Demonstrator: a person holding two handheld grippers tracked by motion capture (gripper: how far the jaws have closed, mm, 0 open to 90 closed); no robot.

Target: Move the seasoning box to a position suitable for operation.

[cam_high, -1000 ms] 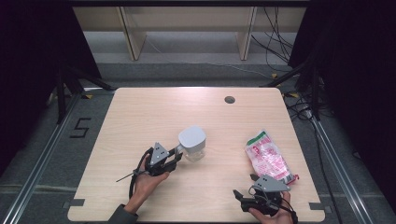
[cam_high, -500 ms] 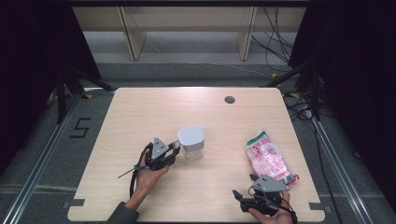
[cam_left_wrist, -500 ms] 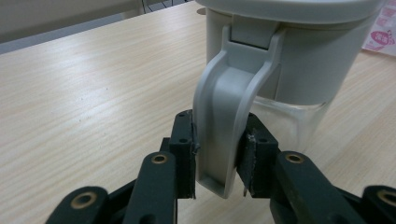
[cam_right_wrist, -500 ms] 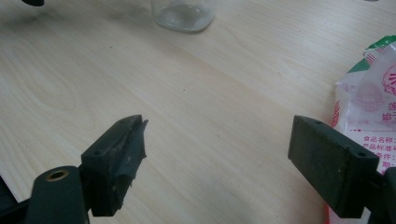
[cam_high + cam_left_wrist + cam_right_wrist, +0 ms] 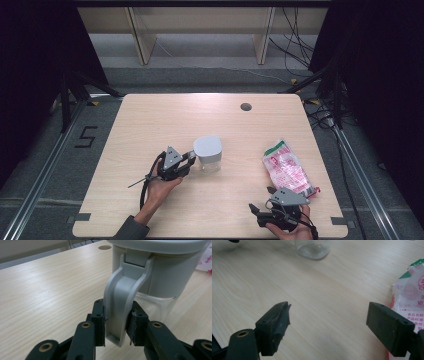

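A clear plastic container [image 5: 208, 159] with a grey lid [image 5: 207, 146] stands upright near the middle of the wooden table [image 5: 165, 120]. A grey latch flap [image 5: 120, 297] hangs from the lid down the container's side. My left gripper [image 5: 117, 322] is shut on this flap, one pad against each side, and comes at the container from its left [image 5: 191, 158]. My right gripper [image 5: 260, 214] rests near the table's front edge at the right. Its jaws stand wide open [image 5: 328, 322] over bare wood with nothing between them. The container's base [image 5: 313, 248] lies far ahead of it.
A pink and white printed snack bag [image 5: 287, 167] lies flat just beyond the right gripper, and its edge [image 5: 409, 297] is beside the right jaw. A round cable hole [image 5: 245, 106] sits near the table's far edge. Cables lie on the floor behind the table.
My left gripper has edged a little away from the table's front edge, alongside the container. The container and the right gripper have stayed in place.
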